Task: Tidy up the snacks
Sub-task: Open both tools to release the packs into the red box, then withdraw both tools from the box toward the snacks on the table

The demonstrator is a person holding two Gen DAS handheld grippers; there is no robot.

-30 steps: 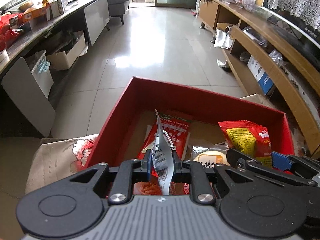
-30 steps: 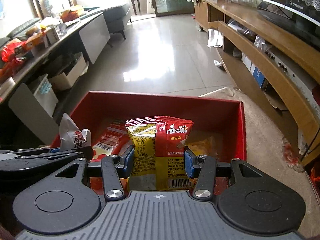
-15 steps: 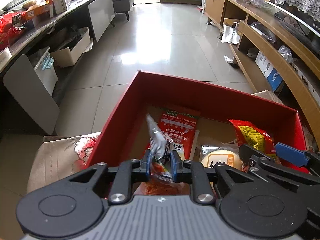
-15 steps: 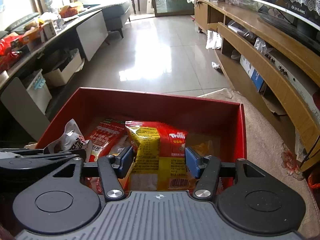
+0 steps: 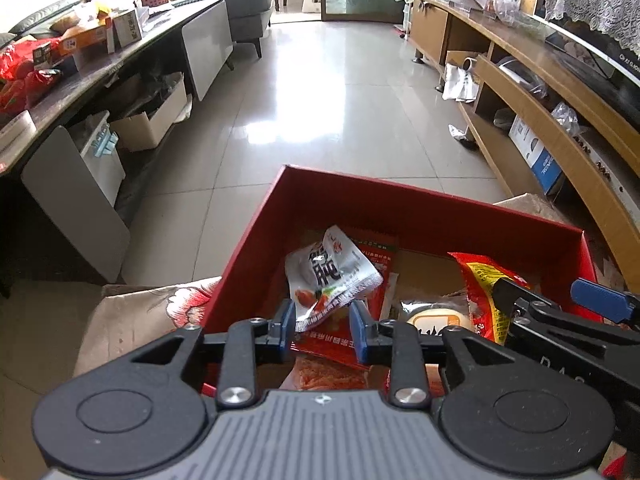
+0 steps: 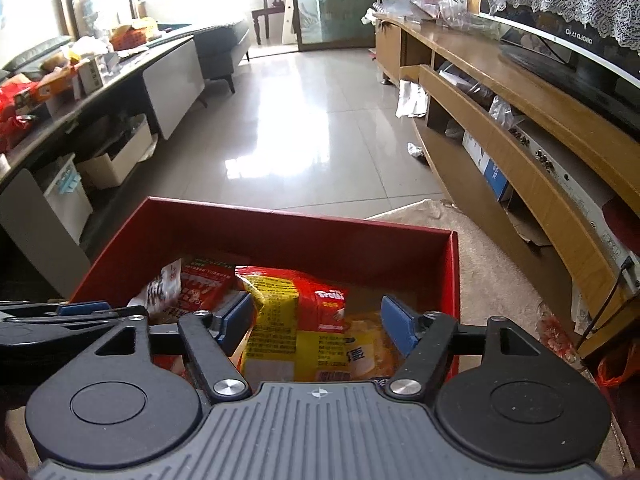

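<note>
We see the left gripper (image 5: 322, 330) with jaws just opening, pads clear of the silver snack packet (image 5: 330, 280) between them; the right gripper (image 6: 316, 326), likewise opening, straddles the released Trolli bag (image 6: 292, 312). Both lie in the red box (image 5: 400, 216).

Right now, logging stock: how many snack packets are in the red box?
5: white packet at left, on a flat red packet; seemingly separate orange packet nearest; yellow-labelled pack mid-box; Trolli bag at right. More may lie hidden.
</note>
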